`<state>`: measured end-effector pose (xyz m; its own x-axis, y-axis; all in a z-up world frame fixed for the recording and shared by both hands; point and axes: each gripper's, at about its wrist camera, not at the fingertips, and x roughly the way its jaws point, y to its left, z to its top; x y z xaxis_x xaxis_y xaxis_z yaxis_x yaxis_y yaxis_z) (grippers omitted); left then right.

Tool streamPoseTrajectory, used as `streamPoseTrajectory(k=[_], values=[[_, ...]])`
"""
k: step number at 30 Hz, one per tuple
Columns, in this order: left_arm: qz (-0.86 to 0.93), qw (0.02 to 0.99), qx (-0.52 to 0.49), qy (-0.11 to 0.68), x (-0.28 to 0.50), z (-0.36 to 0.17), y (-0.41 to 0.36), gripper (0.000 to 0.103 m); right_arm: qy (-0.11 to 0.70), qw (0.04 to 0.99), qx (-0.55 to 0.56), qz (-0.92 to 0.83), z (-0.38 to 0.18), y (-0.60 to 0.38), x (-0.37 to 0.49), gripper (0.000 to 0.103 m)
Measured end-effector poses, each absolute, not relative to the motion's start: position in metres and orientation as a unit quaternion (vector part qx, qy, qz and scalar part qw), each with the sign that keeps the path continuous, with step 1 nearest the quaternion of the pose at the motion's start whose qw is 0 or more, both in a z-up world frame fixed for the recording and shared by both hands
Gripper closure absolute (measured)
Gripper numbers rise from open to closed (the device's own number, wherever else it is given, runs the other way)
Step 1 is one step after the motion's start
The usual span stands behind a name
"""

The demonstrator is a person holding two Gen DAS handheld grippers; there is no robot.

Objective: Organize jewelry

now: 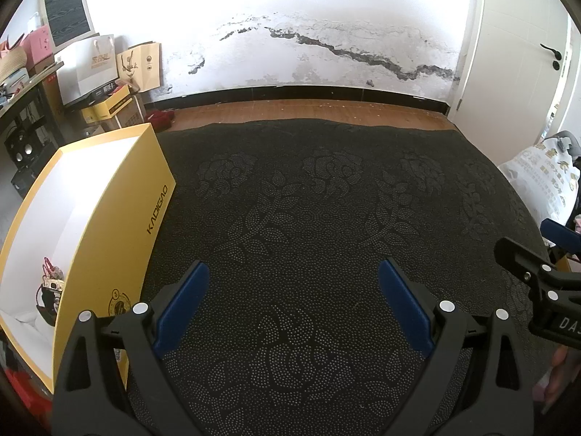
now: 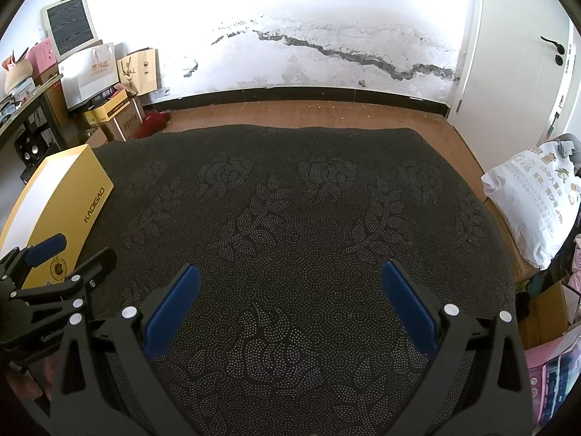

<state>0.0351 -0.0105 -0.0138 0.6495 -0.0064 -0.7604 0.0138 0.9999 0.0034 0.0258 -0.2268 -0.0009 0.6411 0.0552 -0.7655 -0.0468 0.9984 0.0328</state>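
Note:
A yellow box (image 1: 120, 225) with a white inside stands open at the left of the dark patterned cloth (image 1: 308, 218). Several jewelry pieces (image 1: 49, 287) lie in its near end. My left gripper (image 1: 294, 272) is open and empty above the cloth, just right of the box. My right gripper (image 2: 290, 272) is open and empty over the cloth's middle. The box also shows at the left in the right wrist view (image 2: 69, 200). Each gripper appears at the edge of the other's view: the right gripper (image 1: 544, 254) and the left gripper (image 2: 69, 250).
Wooden floor (image 2: 308, 116) and a cracked white wall lie beyond the cloth. Bags and boxes (image 2: 109, 72) are stacked at the far left. A white printed sack (image 2: 533, 200) sits at the right, with a white door (image 2: 515, 54) behind.

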Motion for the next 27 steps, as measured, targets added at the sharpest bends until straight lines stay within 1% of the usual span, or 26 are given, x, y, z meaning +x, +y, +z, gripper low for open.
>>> streamPoseTrajectory(k=[10, 11, 13, 27], values=[[-0.009, 0.907, 0.001, 0.421, 0.0365, -0.0134, -0.0097, 0.011, 0.421, 0.907, 0.005, 0.028, 0.0012, -0.2255, 0.0245, 0.006], [-0.009, 0.907, 0.0, 0.422, 0.0368, -0.0135, -0.0098, 0.008, 0.42, 0.907, 0.005, 0.028, 0.0016, -0.2257, 0.0242, 0.006], [-0.008, 0.907, -0.001, 0.421, 0.0367, -0.0128, -0.0097, 0.006, 0.419, 0.907, 0.005, 0.027, 0.0021, -0.2259, 0.0244, 0.006], [-0.019, 0.904, 0.004, 0.428, 0.0378, -0.0165, -0.0129, 0.006, 0.418, 0.908, 0.004, 0.029, 0.0022, -0.2239, 0.0241, 0.006]])
